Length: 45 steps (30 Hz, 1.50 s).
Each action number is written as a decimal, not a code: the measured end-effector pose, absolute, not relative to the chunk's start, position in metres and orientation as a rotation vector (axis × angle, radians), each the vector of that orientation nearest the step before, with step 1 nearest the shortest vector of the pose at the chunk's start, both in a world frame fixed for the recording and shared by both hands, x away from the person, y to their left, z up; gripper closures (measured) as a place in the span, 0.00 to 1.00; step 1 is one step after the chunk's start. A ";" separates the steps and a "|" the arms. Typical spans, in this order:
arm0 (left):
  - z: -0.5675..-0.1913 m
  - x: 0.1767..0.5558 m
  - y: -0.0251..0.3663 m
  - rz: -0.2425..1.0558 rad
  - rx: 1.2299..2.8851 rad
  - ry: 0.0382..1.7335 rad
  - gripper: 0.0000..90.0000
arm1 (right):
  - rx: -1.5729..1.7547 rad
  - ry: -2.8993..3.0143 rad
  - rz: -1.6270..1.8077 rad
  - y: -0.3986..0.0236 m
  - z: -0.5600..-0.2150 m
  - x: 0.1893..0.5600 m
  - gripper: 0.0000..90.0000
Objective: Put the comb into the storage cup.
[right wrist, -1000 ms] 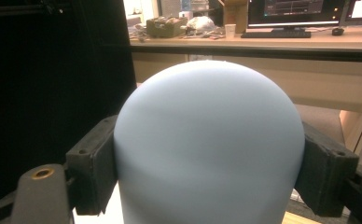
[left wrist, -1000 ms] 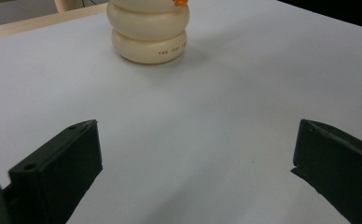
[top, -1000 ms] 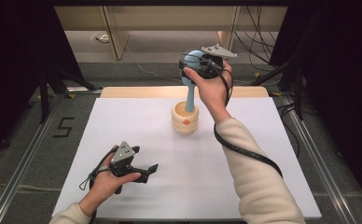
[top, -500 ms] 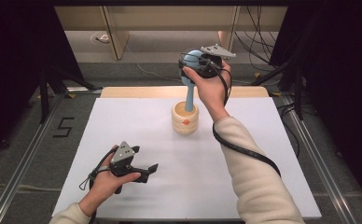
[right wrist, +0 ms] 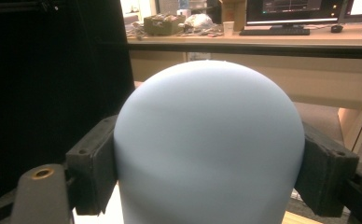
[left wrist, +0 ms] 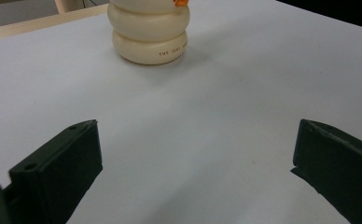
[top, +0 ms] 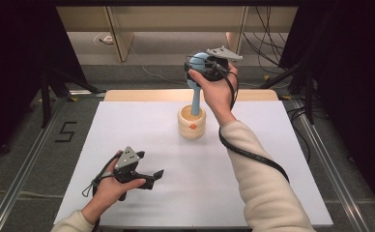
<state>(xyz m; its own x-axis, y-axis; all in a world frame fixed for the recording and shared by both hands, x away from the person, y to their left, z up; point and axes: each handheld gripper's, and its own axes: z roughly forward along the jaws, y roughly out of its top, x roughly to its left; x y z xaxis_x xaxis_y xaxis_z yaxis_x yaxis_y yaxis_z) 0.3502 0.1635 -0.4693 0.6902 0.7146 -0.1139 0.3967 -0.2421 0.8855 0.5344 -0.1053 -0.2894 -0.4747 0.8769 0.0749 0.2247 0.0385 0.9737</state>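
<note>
While the right gripper clamps the blue pestle's round head, shaft standing in the cream pot; left gripper idles open; an off-axis pull risks tipping the unsteadied pot.

we note a white table on grey floor; digit 5 at nine o'clock, wooden desk at twelve.

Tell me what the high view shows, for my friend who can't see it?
The right gripper is shut on the round top of a blue pestle standing in a cream cup on a white table. The left gripper rests open nearby.
</note>
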 end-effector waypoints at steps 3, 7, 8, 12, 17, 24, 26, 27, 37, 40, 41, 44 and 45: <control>-0.469 0.350 0.163 0.384 1.867 0.870 0.01 | 1.116 1.752 1.472 -0.104 -0.290 0.535 0.23; -0.469 0.350 0.163 0.384 1.867 0.871 0.01 | 1.116 1.750 1.471 -0.103 -0.291 0.536 0.23; -0.470 0.350 0.163 0.384 1.868 0.870 0.01 | 1.117 1.751 1.470 -0.103 -0.292 0.536 0.23; -0.469 0.350 0.163 0.384 1.868 0.871 0.01 | 1.118 1.751 1.471 -0.101 -0.293 0.537 0.23; -0.470 0.350 0.163 0.383 1.867 0.871 0.01 | 1.119 1.753 1.470 -0.100 -0.294 0.538 0.23; -0.469 0.350 0.163 0.383 1.866 0.870 0.01 | 1.125 1.754 1.464 -0.099 -0.296 0.540 0.23; -0.469 0.350 0.163 0.383 1.866 0.870 0.01 | 1.126 1.754 1.463 -0.099 -0.297 0.540 0.23; -0.469 0.350 0.163 0.383 1.866 0.870 0.01 | 1.125 1.754 1.462 -0.099 -0.297 0.541 0.23; -0.469 0.350 0.164 0.383 1.865 0.870 0.01 | 1.124 1.758 1.458 -0.097 -0.301 0.542 0.23; -0.469 0.350 0.164 0.383 1.865 0.870 0.01 | 1.128 1.759 1.457 -0.097 -0.303 0.542 0.23; -0.469 0.350 0.164 0.383 1.865 0.870 0.01 | 1.129 1.760 1.456 -0.097 -0.303 0.542 0.23; -0.469 0.350 0.164 0.381 1.865 0.871 0.01 | 1.127 1.763 1.452 -0.097 -0.305 0.543 0.23; -0.469 0.350 0.164 0.381 1.865 0.871 0.01 | 1.127 1.762 1.455 -0.097 -0.305 0.543 0.23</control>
<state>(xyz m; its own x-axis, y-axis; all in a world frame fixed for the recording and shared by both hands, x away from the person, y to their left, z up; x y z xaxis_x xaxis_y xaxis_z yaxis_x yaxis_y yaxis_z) 0.3504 0.1636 -0.4693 0.6906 0.7136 -0.1178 0.3983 -0.2393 0.8855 0.5429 -0.0965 -0.3050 -0.4708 0.8791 0.0750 0.2399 0.0457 0.9697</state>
